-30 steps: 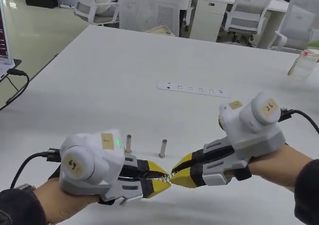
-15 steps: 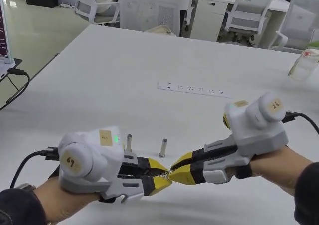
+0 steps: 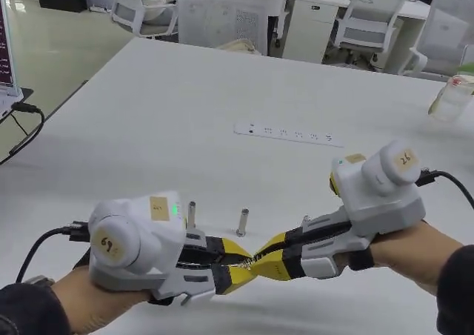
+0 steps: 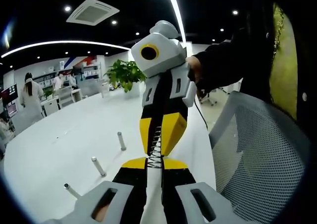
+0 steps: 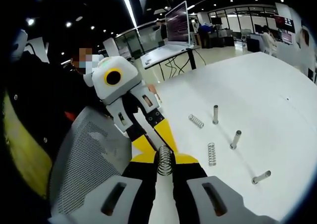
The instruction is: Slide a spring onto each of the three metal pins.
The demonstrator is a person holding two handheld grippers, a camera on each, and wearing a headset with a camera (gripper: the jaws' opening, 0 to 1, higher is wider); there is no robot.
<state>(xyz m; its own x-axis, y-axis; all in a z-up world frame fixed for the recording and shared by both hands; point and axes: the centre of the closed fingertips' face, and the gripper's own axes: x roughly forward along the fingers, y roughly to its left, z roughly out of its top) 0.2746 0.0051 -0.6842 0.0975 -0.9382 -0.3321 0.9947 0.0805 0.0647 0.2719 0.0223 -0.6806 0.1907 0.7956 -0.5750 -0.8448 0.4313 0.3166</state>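
Observation:
A small metal spring (image 4: 156, 145) is stretched between the two grippers low over the white table (image 3: 222, 90). My left gripper (image 4: 154, 163) is shut on one end of it. My right gripper (image 5: 165, 160) is shut on the other end, where the spring (image 5: 164, 160) appears end-on between the yellow tips. In the head view the left gripper (image 3: 233, 255) and right gripper (image 3: 261, 262) meet tip to tip, overlapping slightly. Three upright metal pins (image 3: 191, 213) (image 3: 242, 221) (image 3: 305, 220) stand just beyond them, all bare; the third is partly hidden by the right gripper. Two loose springs (image 5: 196, 120) (image 5: 211, 153) lie near the pins.
A white power strip (image 3: 287, 133) lies mid-table beyond the pins. A clear bottle (image 3: 450, 98) stands at the far right edge. Office chairs (image 3: 215, 20) line the table's far side. A cable (image 3: 26, 127) hangs off the left edge.
The two grippers have closed the gap between them, so their yellow tips now overlap around the spring. The pins have not moved.

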